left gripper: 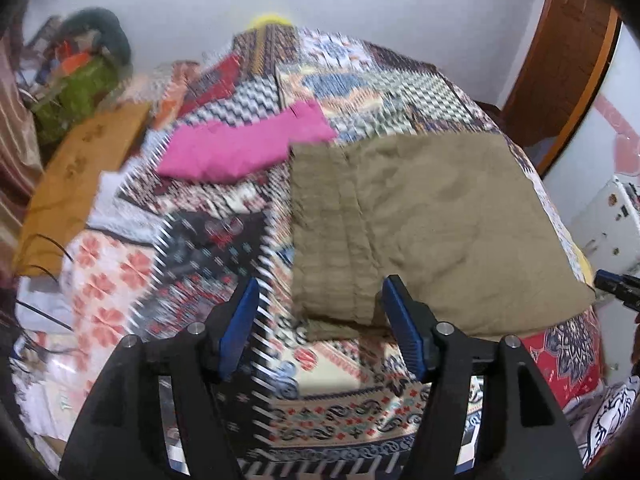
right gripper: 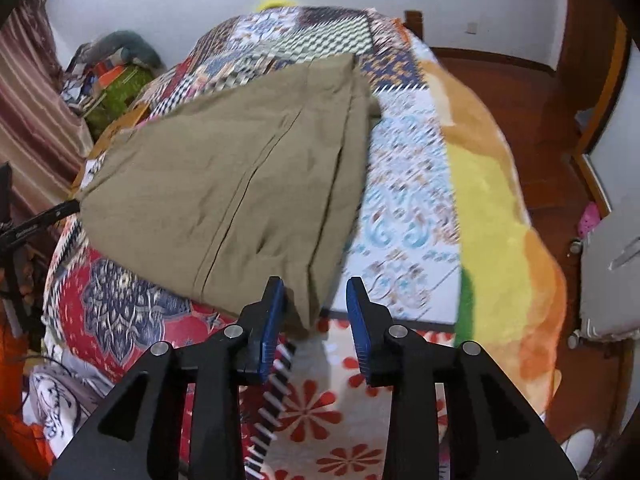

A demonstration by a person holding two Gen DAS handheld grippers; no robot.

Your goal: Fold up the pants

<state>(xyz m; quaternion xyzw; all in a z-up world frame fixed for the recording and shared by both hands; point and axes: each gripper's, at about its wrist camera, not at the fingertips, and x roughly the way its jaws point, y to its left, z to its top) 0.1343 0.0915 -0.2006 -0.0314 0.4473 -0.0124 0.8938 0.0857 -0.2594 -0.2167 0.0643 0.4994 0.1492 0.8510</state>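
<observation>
Folding looks mostly done: olive-khaki cotton pants [left gripper: 432, 220] lie doubled mid-frame on the patchwork-quilted bed [left gripper: 348, 396], both grippers' fingers wide, empty.

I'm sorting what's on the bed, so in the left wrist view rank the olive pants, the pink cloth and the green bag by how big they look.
1. Olive pants, clearly the largest.
2. Pink cloth.
3. Green bag, but it sits farther off and is blurred, so its place below the pink cloth is unsure.
</observation>
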